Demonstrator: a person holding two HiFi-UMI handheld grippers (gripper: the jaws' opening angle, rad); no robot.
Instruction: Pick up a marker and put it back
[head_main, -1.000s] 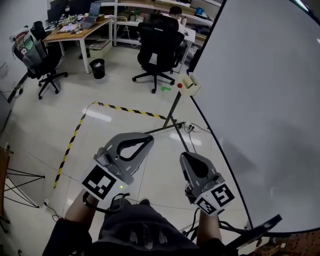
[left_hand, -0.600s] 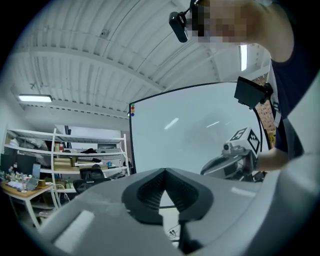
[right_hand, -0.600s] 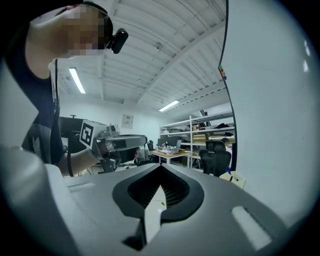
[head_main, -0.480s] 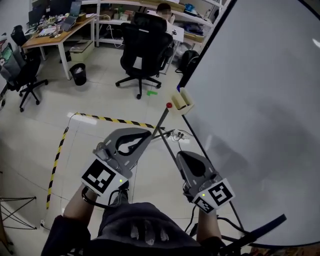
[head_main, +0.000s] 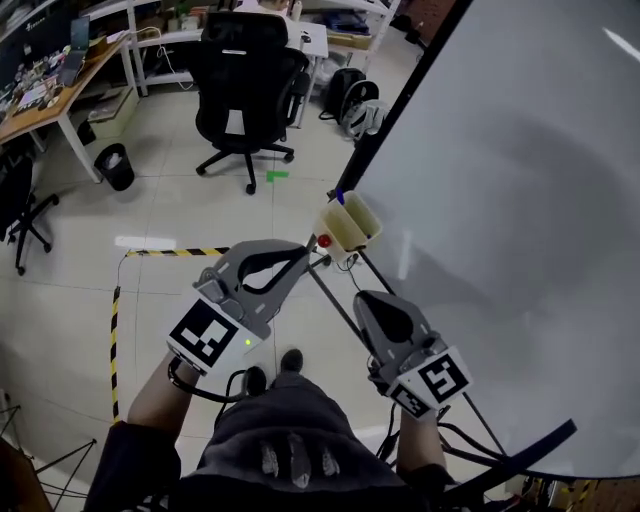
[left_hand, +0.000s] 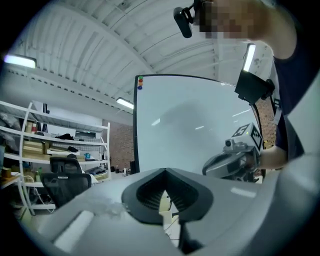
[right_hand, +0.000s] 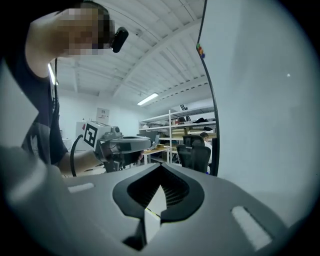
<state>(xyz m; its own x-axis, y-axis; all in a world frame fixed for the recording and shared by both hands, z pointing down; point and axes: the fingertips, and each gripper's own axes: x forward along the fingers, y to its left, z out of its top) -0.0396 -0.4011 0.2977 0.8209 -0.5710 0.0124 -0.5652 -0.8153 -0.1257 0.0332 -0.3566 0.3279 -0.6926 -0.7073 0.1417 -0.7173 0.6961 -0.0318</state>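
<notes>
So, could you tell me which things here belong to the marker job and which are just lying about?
Job: marker holder, red marker, whiteboard, left gripper, right gripper.
Lying about: office chair, bin, bag, hazard tape.

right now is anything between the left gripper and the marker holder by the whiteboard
Nothing visible: the left gripper, shut and empty, shows just short of the marker holder, only floor in the gap.

Left gripper (head_main: 298, 252) and right gripper (head_main: 364, 300) point forward, jaws together. A holder (head_main: 352, 222) sits just ahead of the left one, a red cap (head_main: 324, 241) beside it; the whiteboard (head_main: 520, 200) flanks the right.
</notes>
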